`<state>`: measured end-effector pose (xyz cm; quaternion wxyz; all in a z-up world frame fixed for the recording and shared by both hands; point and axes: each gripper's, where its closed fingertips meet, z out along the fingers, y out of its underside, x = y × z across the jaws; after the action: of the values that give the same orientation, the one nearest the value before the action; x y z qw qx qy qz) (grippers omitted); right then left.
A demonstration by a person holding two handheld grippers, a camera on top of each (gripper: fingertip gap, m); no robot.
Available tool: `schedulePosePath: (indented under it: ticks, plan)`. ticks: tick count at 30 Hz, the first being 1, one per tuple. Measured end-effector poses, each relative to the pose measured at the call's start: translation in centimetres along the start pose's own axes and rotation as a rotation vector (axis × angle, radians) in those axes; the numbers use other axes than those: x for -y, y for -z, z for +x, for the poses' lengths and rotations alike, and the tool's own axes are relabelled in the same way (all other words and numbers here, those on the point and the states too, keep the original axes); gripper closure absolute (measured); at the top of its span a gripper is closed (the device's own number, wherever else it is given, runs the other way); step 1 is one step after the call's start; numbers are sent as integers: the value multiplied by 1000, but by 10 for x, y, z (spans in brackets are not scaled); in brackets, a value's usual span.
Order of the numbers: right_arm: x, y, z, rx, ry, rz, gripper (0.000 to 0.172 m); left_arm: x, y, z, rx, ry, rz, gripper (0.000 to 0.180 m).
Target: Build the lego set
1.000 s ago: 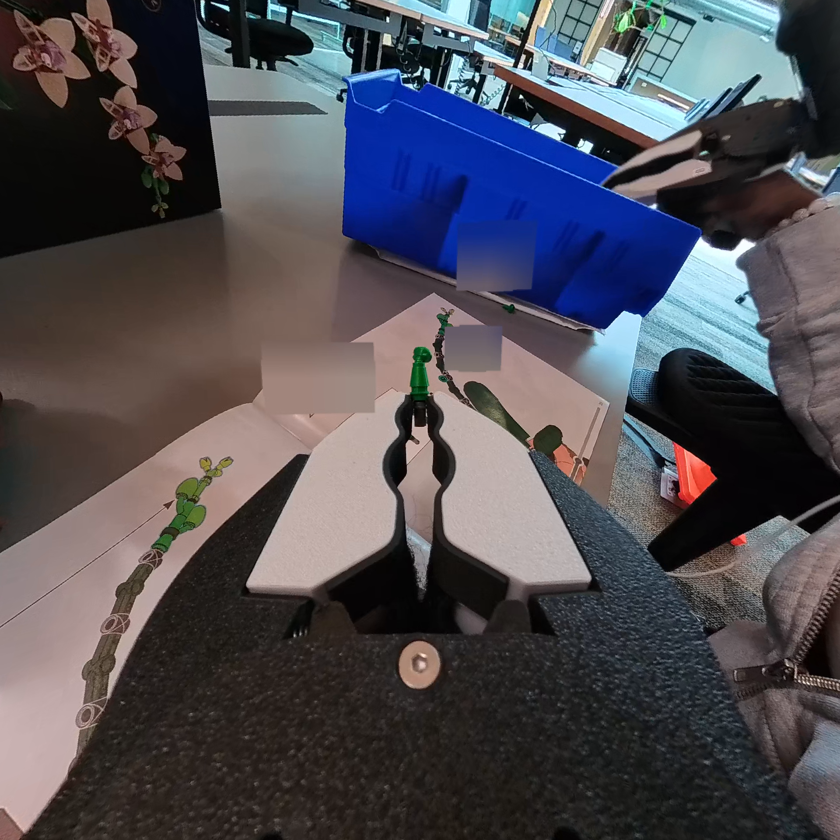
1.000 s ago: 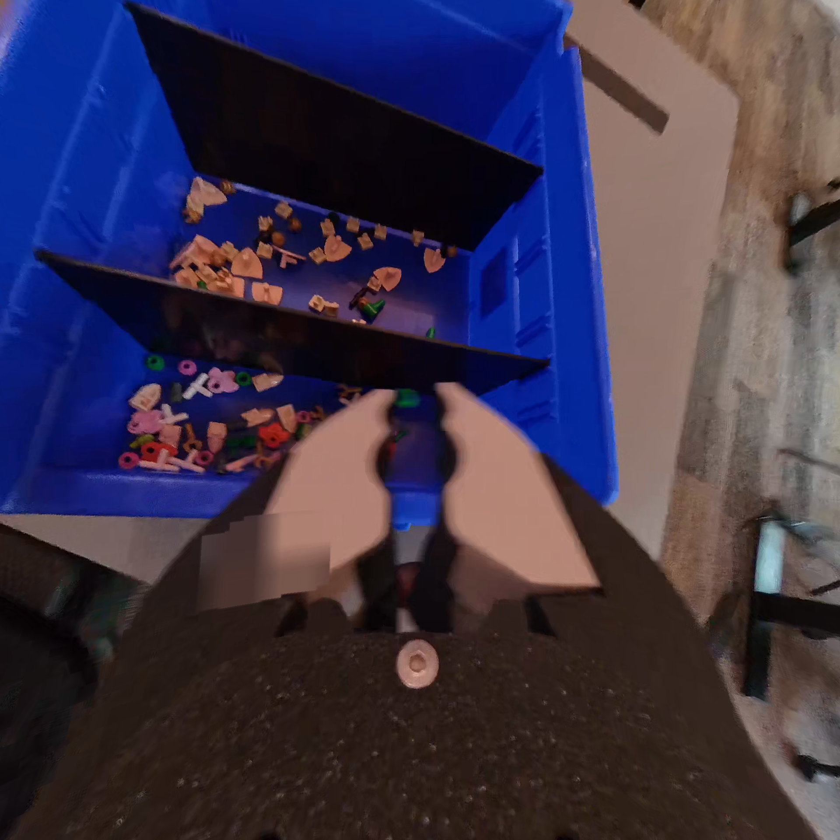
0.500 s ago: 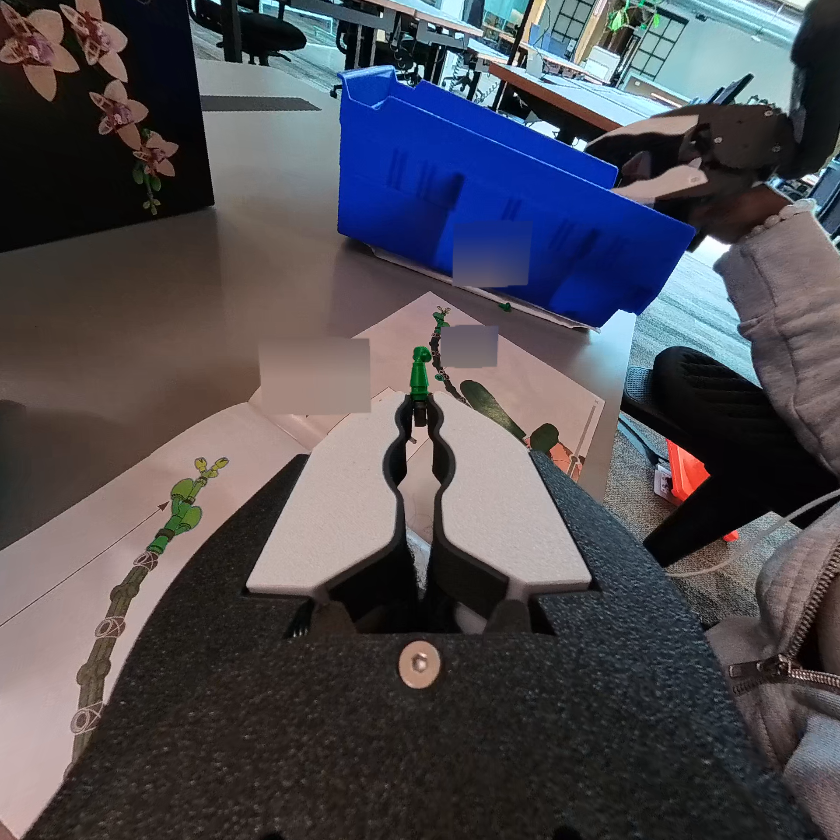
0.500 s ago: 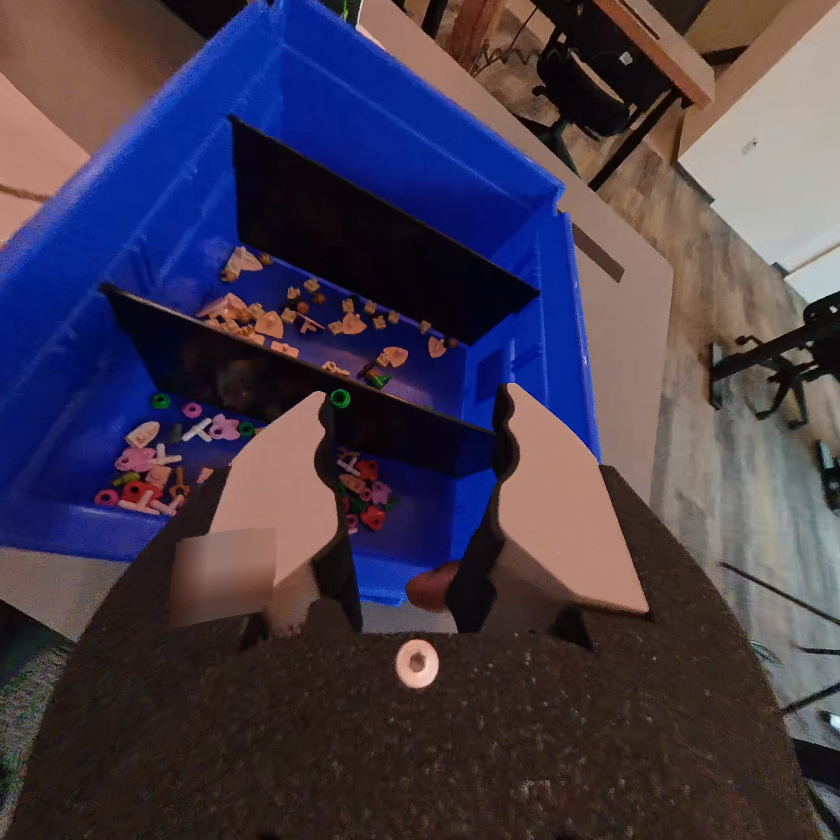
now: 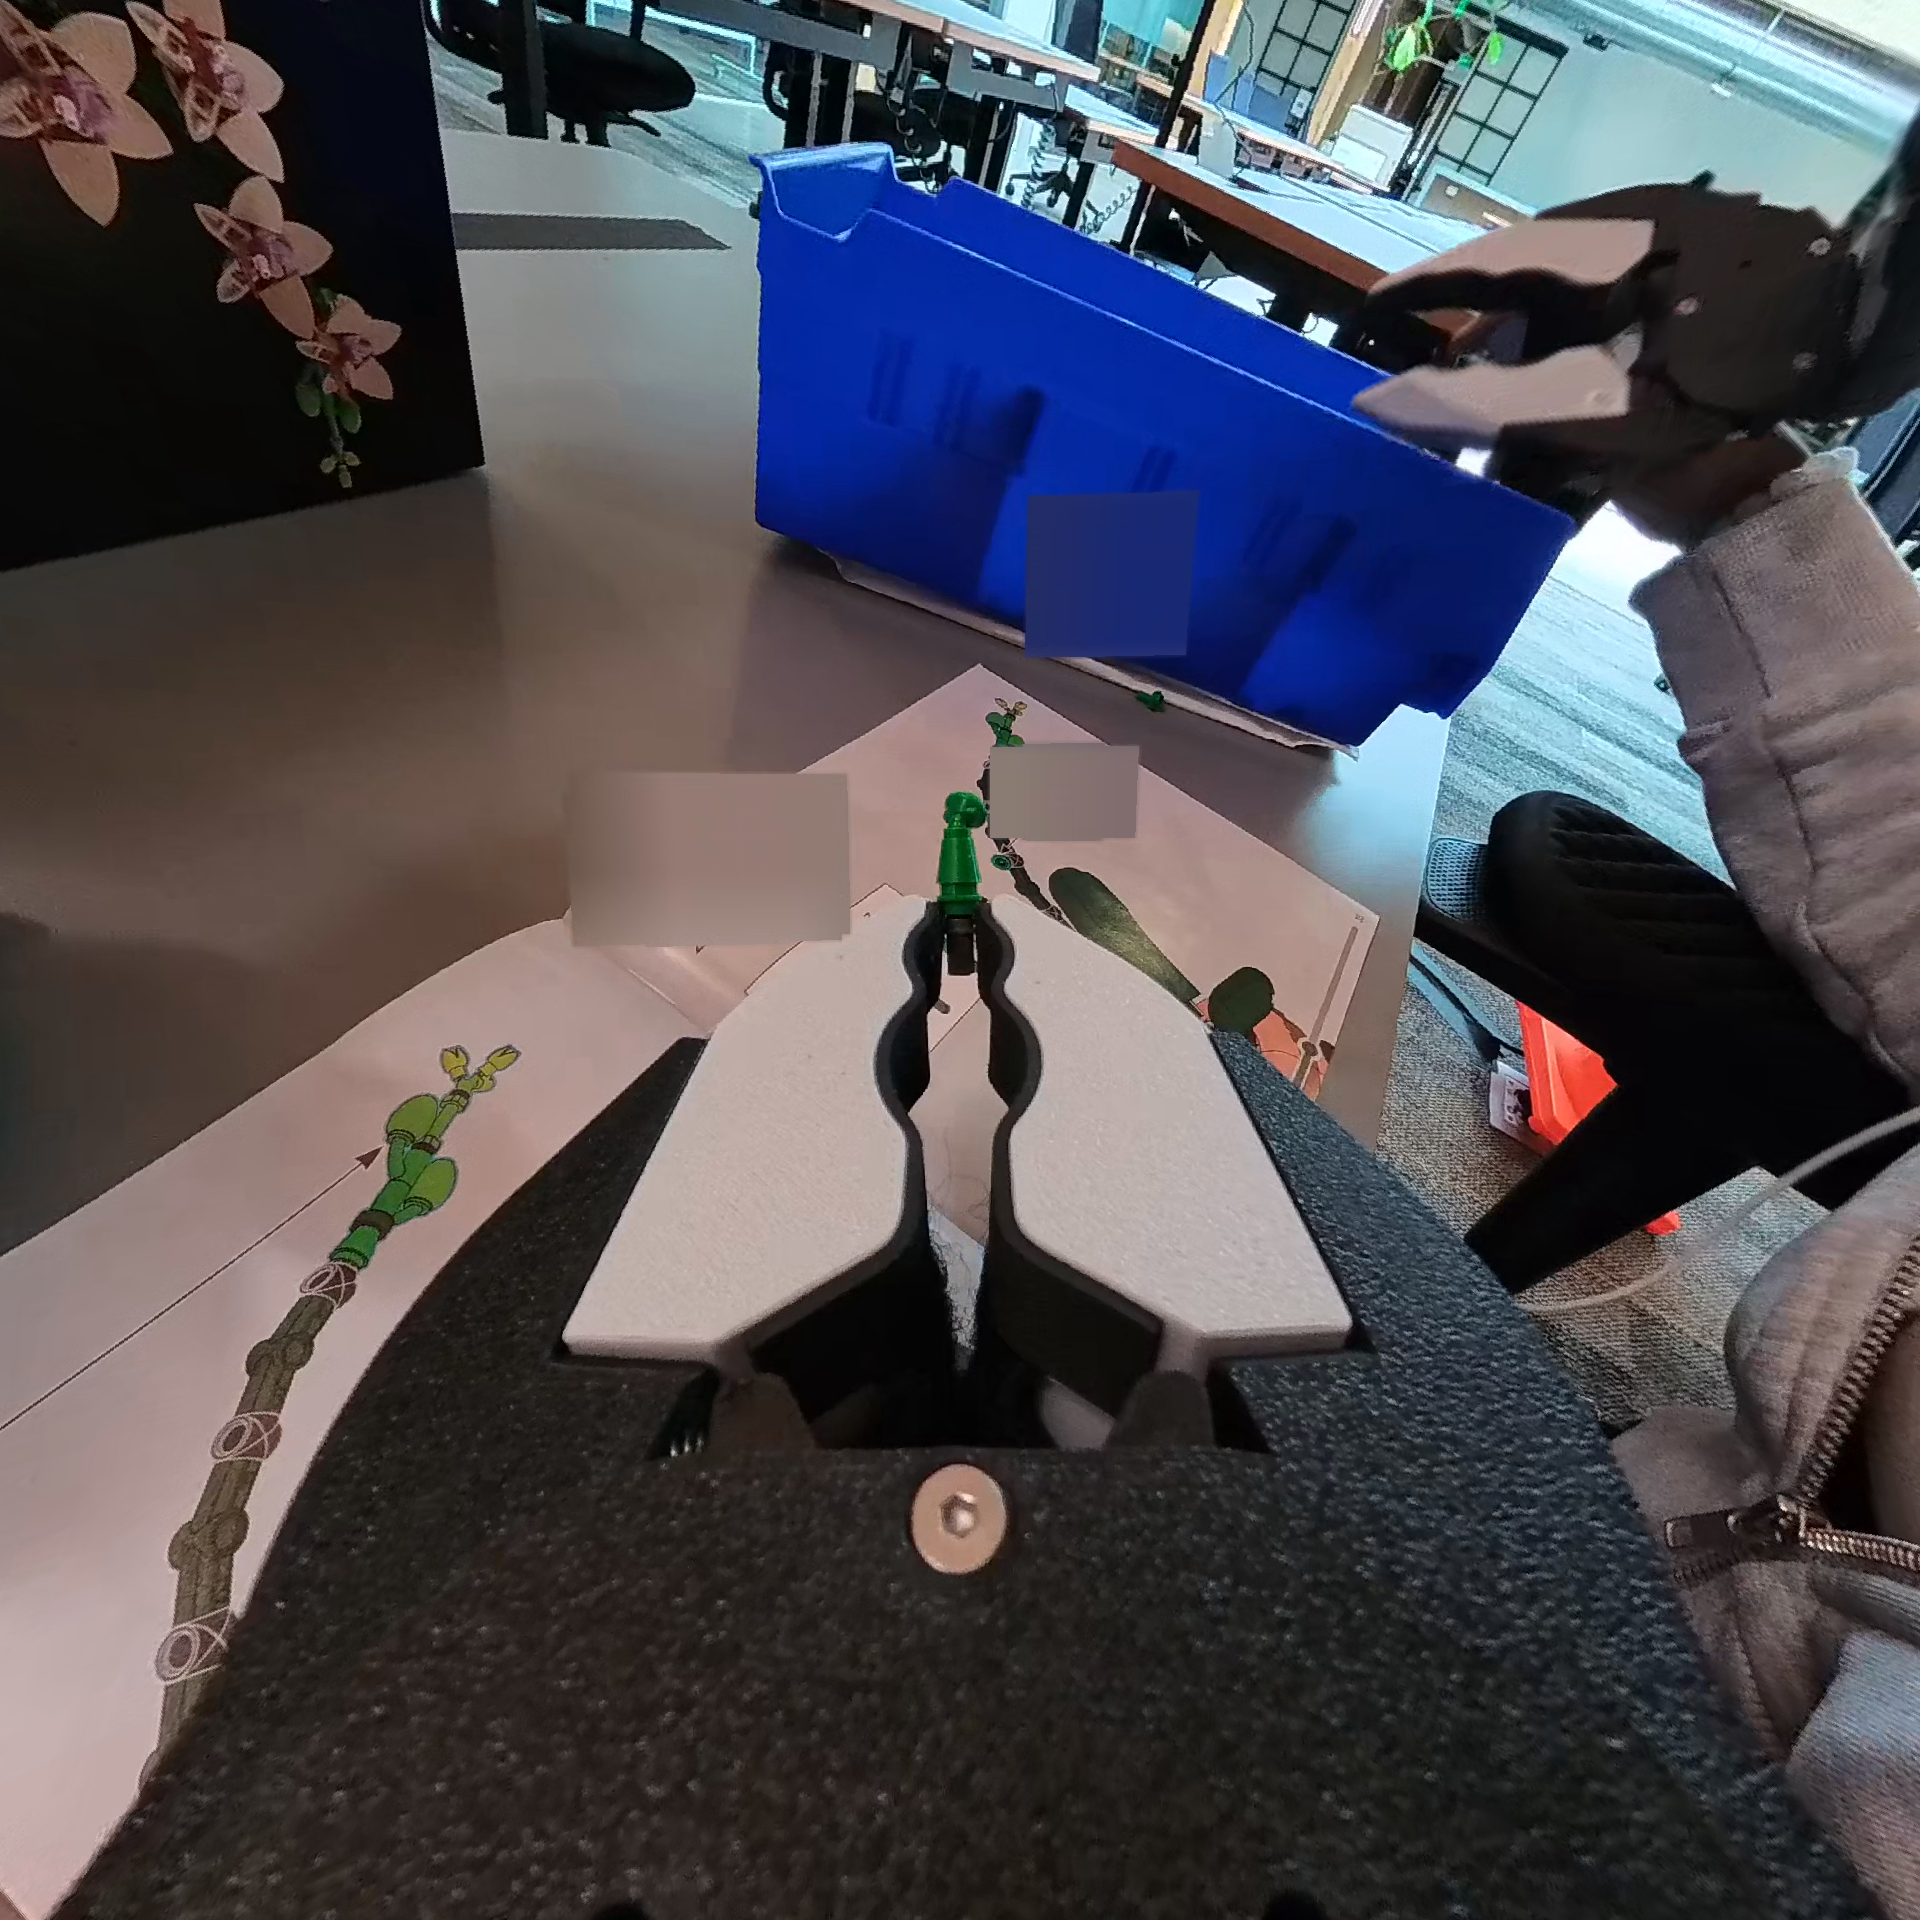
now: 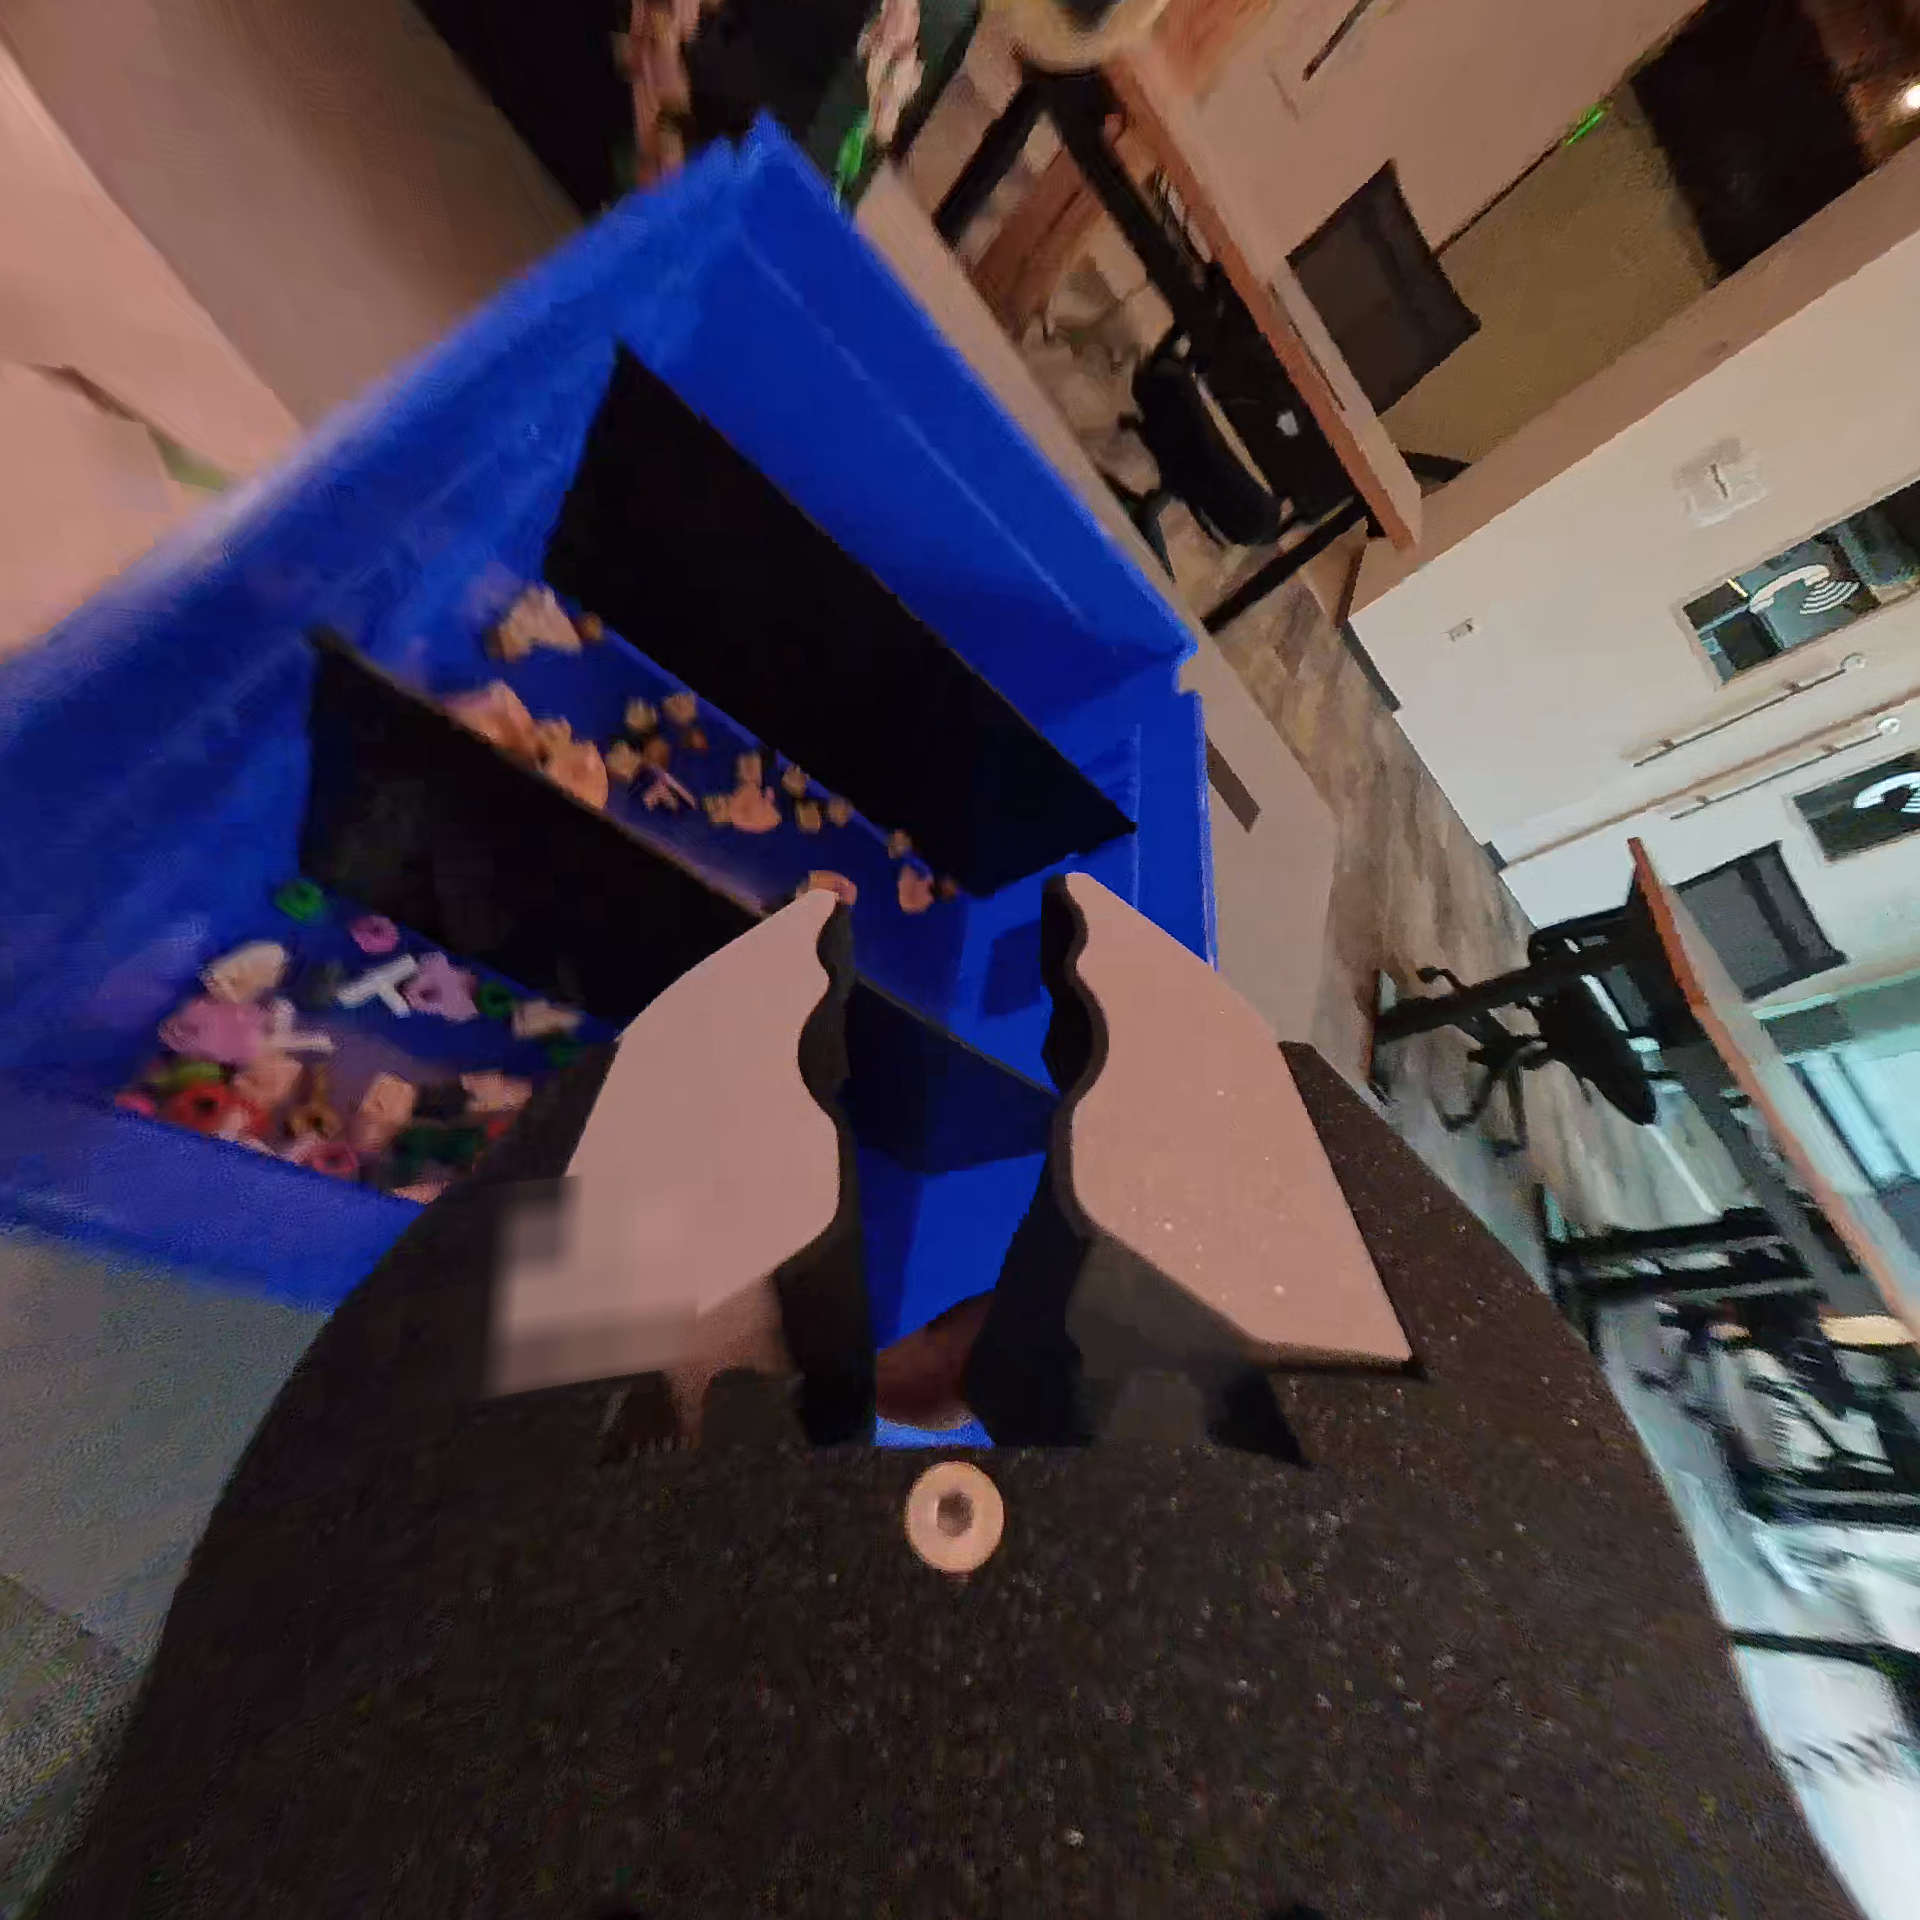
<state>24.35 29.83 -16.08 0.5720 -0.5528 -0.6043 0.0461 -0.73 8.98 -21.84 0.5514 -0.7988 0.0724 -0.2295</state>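
In the left wrist view, the left gripper [image 5: 961, 925] has its two pale, grainy-faced fingers closed on one small green stem piece [image 5: 958, 854], a slim plastic cone with a knob on top and a dark peg at its foot that sits pinched between the wavy black pads. Below it lie printed instruction sheets [image 5: 260, 1195], two pages in sight, flat and matte, drawn with green and brown plant stalks. They rest on a smooth grey table [image 5: 312, 675]. One blue bin [image 5: 1039, 395], hard glossy plastic with ribbed walls, stands farther back; one tiny green piece [image 5: 1150, 700] lies on the table just beside its base. A dark box [image 5: 156, 312] printed with pale orchid flowers stands at the left. The right gripper [image 5: 1423, 348] hangs above the bin's near end, its fingers apart with nothing between them, above a grey fleece sleeve [image 5: 1787, 727]. In the right wrist view, blurred, the right gripper [image 6: 940, 914] shows two parted fingers holding nothing. It looks down into the blue bin [image 6: 935, 364], where two flat black dividers [image 6: 831, 644] make three compartments: the middle one holds many tan pieces [image 6: 644, 748], the nearest many mixed pink, white, red and green pieces [image 6: 312, 1039]; too many and too blurred to count.
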Motion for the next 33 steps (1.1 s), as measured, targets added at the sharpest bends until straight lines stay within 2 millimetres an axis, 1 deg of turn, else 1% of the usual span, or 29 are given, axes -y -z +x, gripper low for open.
schedulePosePath:
  ticks: [1,2,4,5,6,7,8,10,11,13,15,17,18,20,22,23,24,28,31,33]
  plan:
    - [14,5,3,4,-95,94,143,0,0,0,2,2,-1,175]
    - [33,11,8,7,-200,207,148,0,0,-1,5,5,0,175]
    - [75,25,13,60,-370,425,152,0,0,-2,8,7,5,175]
    - [92,29,13,83,-418,482,151,1,0,-2,10,7,7,175]
    - [108,29,8,114,-442,501,149,1,0,-2,12,7,6,175]
    - [123,27,-5,175,-442,499,143,0,0,-2,14,6,4,175]
    - [140,25,-23,255,-426,490,135,0,0,-2,15,4,3,175]
    - [172,19,-65,418,-382,475,125,0,-1,-2,16,-5,2,175]
    - [187,17,-87,501,-366,481,125,0,0,-2,17,-9,3,175]
    - [213,18,-131,699,-378,510,132,1,0,-1,15,-14,7,175]
    - [226,25,-169,927,-421,526,146,1,1,-1,12,-12,14,175]
    - [225,26,-195,1077,-445,506,151,3,1,-1,10,-6,24,175]
    - [220,26,-203,1117,-455,488,156,3,1,-1,8,-1,28,175]
    - [204,27,-218,1176,-425,425,158,3,2,-1,3,8,30,175]
    - [182,14,-229,1116,-353,327,157,4,2,-1,0,14,30,175]
    - [173,5,-233,1067,-325,296,156,4,2,-1,-1,16,31,175]
    - [169,-1,-237,1039,-324,281,155,4,2,-2,-1,18,31,175]
    - [167,-5,-265,1109,-419,289,157,3,2,-1,0,12,31,175]
    - [154,0,-286,1171,-361,266,161,3,2,0,-1,4,31,175]
    - [155,1,-290,1198,-330,264,162,3,2,0,0,-4,29,175]
